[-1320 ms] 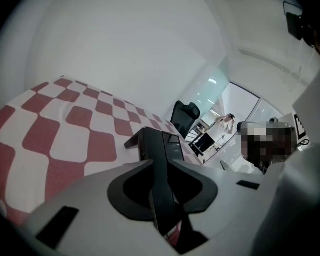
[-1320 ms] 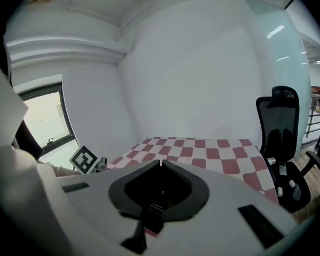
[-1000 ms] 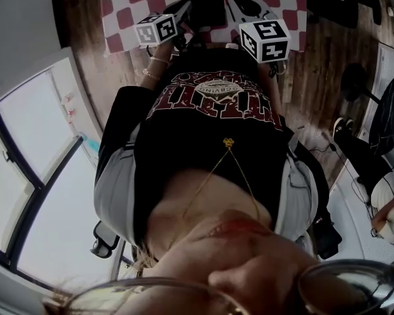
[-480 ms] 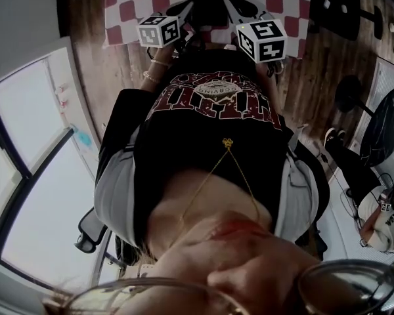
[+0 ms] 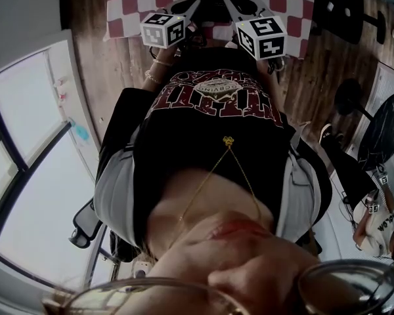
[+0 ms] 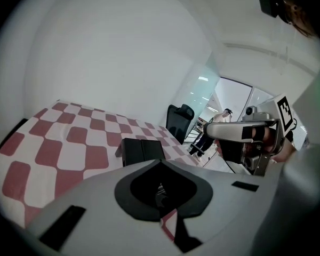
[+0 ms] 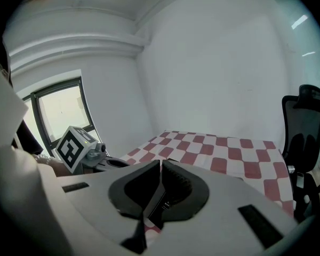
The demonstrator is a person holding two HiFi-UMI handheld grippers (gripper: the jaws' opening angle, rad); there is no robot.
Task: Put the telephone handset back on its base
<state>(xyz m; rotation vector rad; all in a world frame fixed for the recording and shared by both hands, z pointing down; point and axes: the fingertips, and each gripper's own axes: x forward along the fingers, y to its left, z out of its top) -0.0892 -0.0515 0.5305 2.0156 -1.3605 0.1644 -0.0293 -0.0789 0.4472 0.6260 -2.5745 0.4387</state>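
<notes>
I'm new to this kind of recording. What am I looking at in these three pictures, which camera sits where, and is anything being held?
There is no robot here: a person holds a two-jaw gripper in each hand. The head view comes from a camera on the person's head. It looks steeply down past their black shirt to a red-and-white checked cloth, where both hands are working. The other two pictures come from cameras that ride on the grippers, and each looks along its own jaws. The left gripper has its jaws shut with nothing between them, and so does the right gripper. A black boxy object lies on the cloth. It may be the phone, but the pictures do not show that for certain. Nothing is held.
</notes>
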